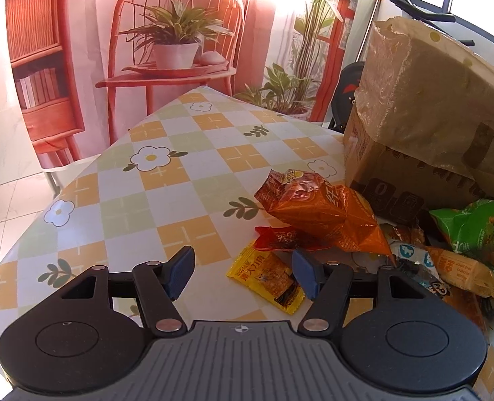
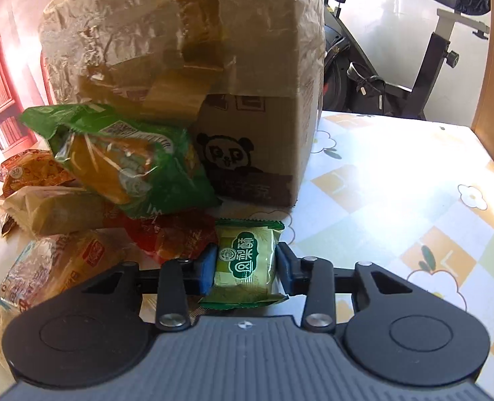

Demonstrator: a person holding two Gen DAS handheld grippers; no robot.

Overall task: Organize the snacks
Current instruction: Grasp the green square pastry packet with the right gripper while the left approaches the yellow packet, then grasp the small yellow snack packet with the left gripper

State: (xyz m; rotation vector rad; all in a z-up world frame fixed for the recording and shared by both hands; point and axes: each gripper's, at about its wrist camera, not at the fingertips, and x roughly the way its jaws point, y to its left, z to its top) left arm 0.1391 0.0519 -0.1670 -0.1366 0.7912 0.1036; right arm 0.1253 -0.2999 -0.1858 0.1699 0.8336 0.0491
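Right gripper (image 2: pixel 243 269): pads pinch the green mooncake packet (image 2: pixel 243 264), cardboard box (image 2: pixel 247 153) at 12 o'clock.
Left gripper (image 1: pixel 243 274): jaws apart, empty, yellow snack packet (image 1: pixel 267 279) between them.

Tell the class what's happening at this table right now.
A person is sorting a snack pile beside a cardboard box using two handheld grippers. The right gripper is clamped on a small green packet. The left gripper is open, hovering by a yellow packet on the checked tablecloth.
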